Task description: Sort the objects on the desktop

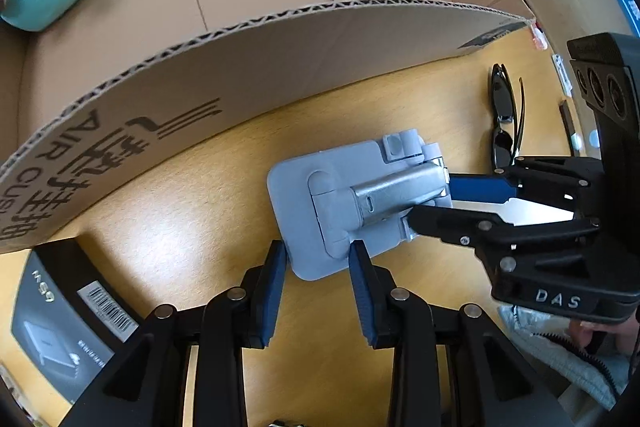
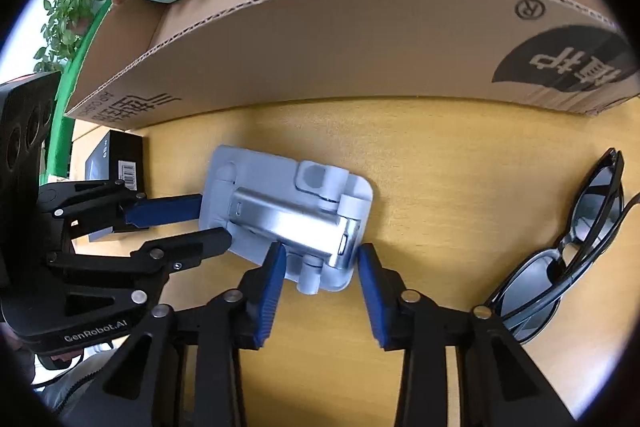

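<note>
Both claws, left gripper (image 1: 318, 259) and right gripper (image 2: 322, 261), clench opposite ends of the grey stand (image 1: 344, 203); lifting evenly keeps it level between them

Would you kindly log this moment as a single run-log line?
phase: two-handed grasp | left gripper: shut on grey folding stand | right gripper: shut on its opposite end | stand: on desk | sunglasses: untouched

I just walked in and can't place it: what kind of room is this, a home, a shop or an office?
Most likely an office or workroom desk, mid tidy-up. A wooden desk holds an open cardboard box, a folding gray phone stand and sunglasses. A leafy potted plant stands behind.
</note>
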Motion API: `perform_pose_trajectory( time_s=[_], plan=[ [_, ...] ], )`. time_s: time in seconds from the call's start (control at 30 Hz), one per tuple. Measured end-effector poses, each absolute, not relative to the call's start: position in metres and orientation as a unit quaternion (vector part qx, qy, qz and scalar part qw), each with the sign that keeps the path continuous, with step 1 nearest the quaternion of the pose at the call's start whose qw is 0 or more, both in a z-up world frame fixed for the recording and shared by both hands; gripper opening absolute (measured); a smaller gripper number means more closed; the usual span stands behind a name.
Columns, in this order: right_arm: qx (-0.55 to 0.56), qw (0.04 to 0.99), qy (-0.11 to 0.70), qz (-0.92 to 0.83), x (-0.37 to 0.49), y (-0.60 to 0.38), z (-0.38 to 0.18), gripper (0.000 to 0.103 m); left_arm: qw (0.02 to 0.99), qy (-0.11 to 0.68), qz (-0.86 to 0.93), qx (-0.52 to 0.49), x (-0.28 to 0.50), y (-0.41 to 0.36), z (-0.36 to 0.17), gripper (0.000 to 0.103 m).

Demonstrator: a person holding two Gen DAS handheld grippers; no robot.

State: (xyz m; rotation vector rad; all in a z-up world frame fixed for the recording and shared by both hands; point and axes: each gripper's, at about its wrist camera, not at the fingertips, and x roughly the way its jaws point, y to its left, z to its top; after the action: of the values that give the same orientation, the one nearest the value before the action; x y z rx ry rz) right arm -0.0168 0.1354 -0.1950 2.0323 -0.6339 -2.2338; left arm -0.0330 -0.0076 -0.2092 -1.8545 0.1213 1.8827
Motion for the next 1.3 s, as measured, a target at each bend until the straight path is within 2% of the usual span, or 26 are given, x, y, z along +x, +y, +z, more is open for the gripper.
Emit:
perform_pose_trajectory(
  time_s=[0.2, 0.23, 0.27, 0.3, 0.33, 0.37, 0.47, 0.53, 0.57, 0.6, 0.63, 0.67, 0.73, 0.8, 0.9, 0.93, 0.97, 1.0, 1.07, 1.1, 1.13, 1.2, 1.23, 1.3],
  plan=[
    [0.645, 0.026, -0.209, -0.734, -0.021, 0.144, -0.172, 0.024, 0.262, 0.053, 0.702, -0.660, -0.022, -0.007, -0.182, 0.027],
    [0.641, 0.026, -0.210, -0.737, -0.022, 0.147, -0.166, 0.023, 0.263, 0.054, 0.705, -0.656, -0.021, -0.006, -0.176, 0.016],
    [0.637, 0.024, -0.210, -0.741, -0.021, 0.150, -0.158, 0.022, 0.260, 0.057, 0.710, -0.652, -0.019, -0.006, -0.170, 0.000],
    [0.632, 0.023, -0.210, -0.746, -0.017, 0.142, -0.150, 0.020, 0.276, 0.039, 0.708, -0.649, -0.018, -0.011, -0.160, 0.000],
    [0.624, 0.031, -0.220, -0.749, -0.018, 0.137, -0.139, 0.007, 0.287, 0.026, 0.708, -0.645, -0.017, -0.014, -0.153, 0.000],
    [0.616, 0.044, -0.229, -0.753, -0.008, 0.152, -0.159, 0.003, 0.297, 0.030, 0.712, -0.636, -0.015, -0.010, -0.146, 0.000],
    [0.626, 0.051, -0.176, -0.758, -0.011, 0.154, -0.149, 0.003, 0.298, 0.057, 0.709, -0.637, -0.012, -0.002, -0.148, 0.000],
    [0.641, 0.037, -0.175, -0.746, -0.018, 0.164, -0.170, 0.006, 0.274, 0.046, 0.703, -0.655, -0.015, -0.010, -0.159, 0.000],
    [0.650, 0.015, -0.182, -0.738, -0.018, 0.170, -0.181, 0.017, 0.263, 0.041, 0.704, -0.659, -0.017, -0.015, -0.161, 0.001],
    [0.651, 0.005, -0.192, -0.734, -0.011, 0.177, -0.185, 0.028, 0.248, 0.029, 0.706, -0.663, -0.018, -0.025, -0.163, 0.007],
    [0.648, -0.001, -0.213, -0.732, -0.008, 0.185, -0.186, 0.056, 0.238, 0.021, 0.706, -0.666, -0.020, -0.031, -0.166, 0.030],
    [0.637, -0.005, -0.230, -0.736, -0.005, 0.192, -0.185, 0.077, 0.227, 0.019, 0.709, -0.668, -0.021, -0.034, -0.169, 0.059],
    [0.626, -0.009, -0.219, -0.749, -0.004, 0.193, -0.181, 0.080, 0.202, 0.020, 0.719, -0.664, -0.022, -0.036, -0.176, 0.078],
    [0.621, 0.000, -0.209, -0.755, -0.009, 0.191, -0.181, 0.080, 0.195, 0.007, 0.718, -0.669, -0.025, -0.038, -0.184, 0.078],
    [0.622, 0.025, -0.194, -0.758, -0.012, 0.185, -0.184, 0.080, 0.201, -0.013, 0.700, -0.685, -0.031, -0.035, -0.200, 0.076],
    [0.626, 0.033, -0.181, -0.758, -0.015, 0.179, -0.189, 0.079, 0.204, -0.011, 0.696, -0.688, -0.031, -0.032, -0.204, 0.070],
    [0.631, 0.036, -0.169, -0.756, -0.020, 0.168, -0.199, 0.082, 0.205, -0.008, 0.693, -0.691, -0.031, -0.029, -0.208, 0.055],
    [0.634, 0.035, -0.156, -0.757, -0.025, 0.156, -0.207, 0.081, 0.209, -0.010, 0.688, -0.696, -0.031, -0.027, -0.212, 0.051],
    [0.625, 0.036, -0.124, -0.770, -0.024, 0.147, -0.205, 0.081, 0.218, -0.025, 0.690, -0.690, -0.031, -0.027, -0.212, 0.033],
    [0.627, 0.037, -0.109, -0.771, -0.025, 0.143, -0.204, 0.079, 0.222, -0.035, 0.689, -0.689, -0.032, -0.027, -0.212, 0.033],
    [0.627, 0.038, -0.094, -0.773, -0.025, 0.138, -0.204, 0.075, 0.223, -0.034, 0.691, -0.687, -0.032, -0.026, -0.212, 0.033],
    [0.622, 0.044, -0.088, -0.777, -0.026, 0.135, -0.200, 0.047, 0.224, -0.025, 0.694, -0.684, -0.032, -0.023, -0.210, 0.032],
    [0.619, 0.056, -0.101, -0.777, -0.026, 0.134, -0.198, 0.043, 0.222, -0.019, 0.696, -0.683, -0.032, -0.021, -0.209, 0.032],
    [0.622, 0.050, -0.109, -0.774, -0.027, 0.135, -0.197, 0.042, 0.223, -0.022, 0.695, -0.683, -0.033, -0.021, -0.209, 0.032]
  ],
)
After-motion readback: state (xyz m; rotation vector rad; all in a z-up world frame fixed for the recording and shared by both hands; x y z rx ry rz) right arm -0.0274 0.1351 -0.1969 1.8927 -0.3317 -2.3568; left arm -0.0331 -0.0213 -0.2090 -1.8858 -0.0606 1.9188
